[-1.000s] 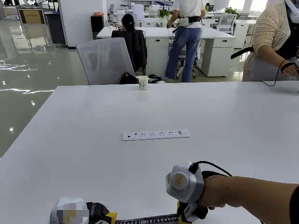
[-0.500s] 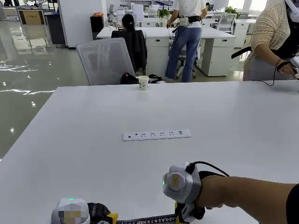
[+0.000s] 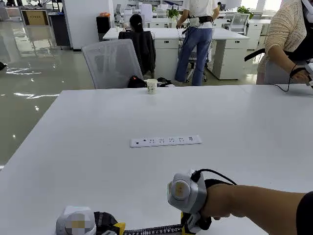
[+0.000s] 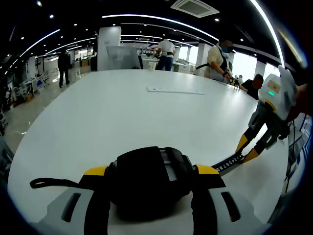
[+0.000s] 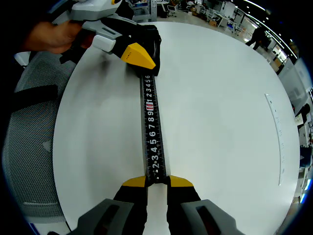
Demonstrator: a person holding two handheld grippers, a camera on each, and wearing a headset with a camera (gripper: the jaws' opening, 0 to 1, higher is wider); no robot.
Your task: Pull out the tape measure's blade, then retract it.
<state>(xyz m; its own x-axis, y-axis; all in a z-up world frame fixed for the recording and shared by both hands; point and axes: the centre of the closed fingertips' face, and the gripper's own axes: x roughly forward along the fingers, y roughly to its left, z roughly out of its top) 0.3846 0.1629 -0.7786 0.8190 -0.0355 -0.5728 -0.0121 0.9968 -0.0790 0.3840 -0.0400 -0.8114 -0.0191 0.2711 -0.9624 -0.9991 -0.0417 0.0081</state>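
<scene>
Well, my left gripper (image 4: 151, 171) is clamped on the case (image 4: 149, 188); its yellow-tipped jaws press on either side of the black body, which sits on the table (image 4: 98, 112) at the near edge. My right gripper (image 5: 157, 182) has its jaws together on the tip of the blade (image 5: 150, 122). The blade is drawn out and lies straight and flat on the table, numbered face up; it runs from the mouth of the case to my right jaws, with a red mark partway along. In the head view both grippers sit low at the near edge, the left one to the left and the right one just beside it; my hand (image 3: 225, 205) wraps the right gripper, and a black cable (image 3: 215, 172) loops up from it. A white power strip (image 3: 166, 141) lies mid-table, well apart from the blade; a paper cup (image 3: 152, 86) stands at the far edge; a grey mesh chair (image 3: 112, 63) is pushed in behind it. Beyond, one person sits at a desk and another stands by it; a third, in a cream knit sleeve, is at the table's far right corner.
</scene>
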